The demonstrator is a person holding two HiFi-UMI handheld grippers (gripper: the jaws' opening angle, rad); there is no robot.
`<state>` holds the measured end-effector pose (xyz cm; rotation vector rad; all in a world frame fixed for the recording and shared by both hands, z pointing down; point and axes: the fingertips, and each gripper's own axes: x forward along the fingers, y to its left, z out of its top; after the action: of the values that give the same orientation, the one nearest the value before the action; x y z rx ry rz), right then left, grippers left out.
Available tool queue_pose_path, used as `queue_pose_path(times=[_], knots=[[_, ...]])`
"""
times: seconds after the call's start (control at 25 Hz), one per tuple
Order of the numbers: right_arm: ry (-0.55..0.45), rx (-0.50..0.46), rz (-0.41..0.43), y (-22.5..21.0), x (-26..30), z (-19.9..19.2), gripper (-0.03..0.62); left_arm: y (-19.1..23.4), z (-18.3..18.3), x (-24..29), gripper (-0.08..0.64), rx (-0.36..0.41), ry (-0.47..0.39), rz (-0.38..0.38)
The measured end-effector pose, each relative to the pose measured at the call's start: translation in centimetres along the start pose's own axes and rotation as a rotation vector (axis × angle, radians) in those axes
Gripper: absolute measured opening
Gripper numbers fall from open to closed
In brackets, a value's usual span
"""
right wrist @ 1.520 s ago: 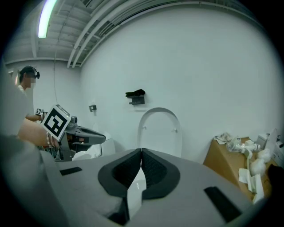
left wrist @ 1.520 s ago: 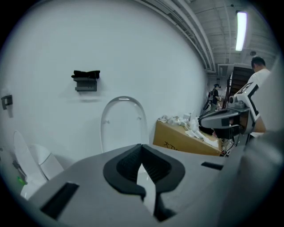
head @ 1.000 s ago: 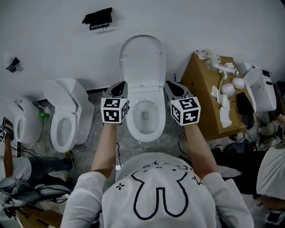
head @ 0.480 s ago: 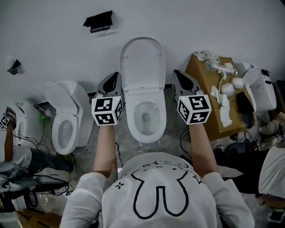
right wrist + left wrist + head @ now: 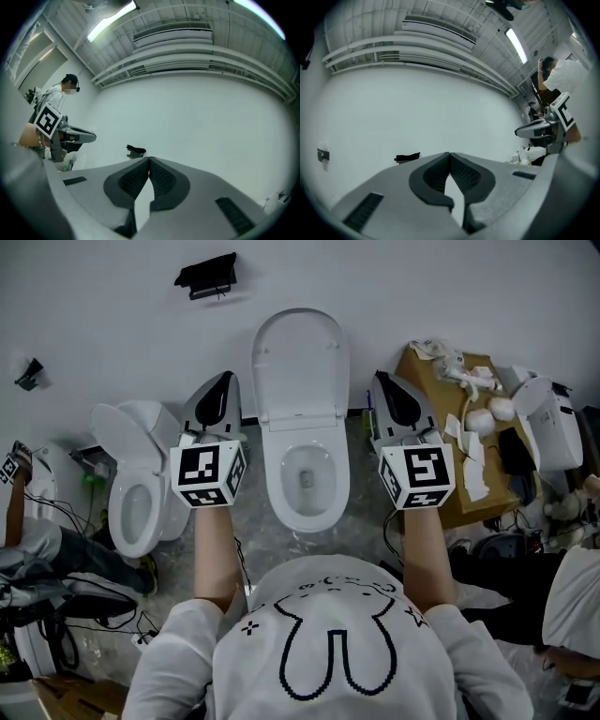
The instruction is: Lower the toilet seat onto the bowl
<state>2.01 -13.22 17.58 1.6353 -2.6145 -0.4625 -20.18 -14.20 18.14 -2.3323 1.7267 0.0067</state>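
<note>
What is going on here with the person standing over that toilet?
A person stands facing a white toilet, with a hand-held gripper in each hand. The left hand-held gripper and the right hand-held gripper are held up on either side of the toilet, both shut and empty, pointing toward the wall. The toilet's lid is upright and neither touches it, so nothing has been lowered yet. A second toilet and a cardboard box flank it.

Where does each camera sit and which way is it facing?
Head view: on the person's head, facing steeply down at the toilet; forearms, left gripper, right gripper show.
Left gripper view: on the left gripper, facing the wall past shut jaws.
Right gripper view: on the right gripper, likewise.
All share the black wall box.
</note>
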Motion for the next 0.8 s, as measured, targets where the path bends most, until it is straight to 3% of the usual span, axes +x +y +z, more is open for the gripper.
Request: queue_pose_path(times=[0.2, 0.8], knots=[[-0.028, 0.018, -0.004, -0.1, -0.8, 0.8, 0.028, -0.1, 1.5, -0.7, 0.009, 0.01, -0.045, 0.015], [-0.031, 0.022, -0.004, -0.7, -0.9, 1.0, 0.028, 0.0, 3.1, -0.7, 0.009, 0.043, -0.074, 0.019]])
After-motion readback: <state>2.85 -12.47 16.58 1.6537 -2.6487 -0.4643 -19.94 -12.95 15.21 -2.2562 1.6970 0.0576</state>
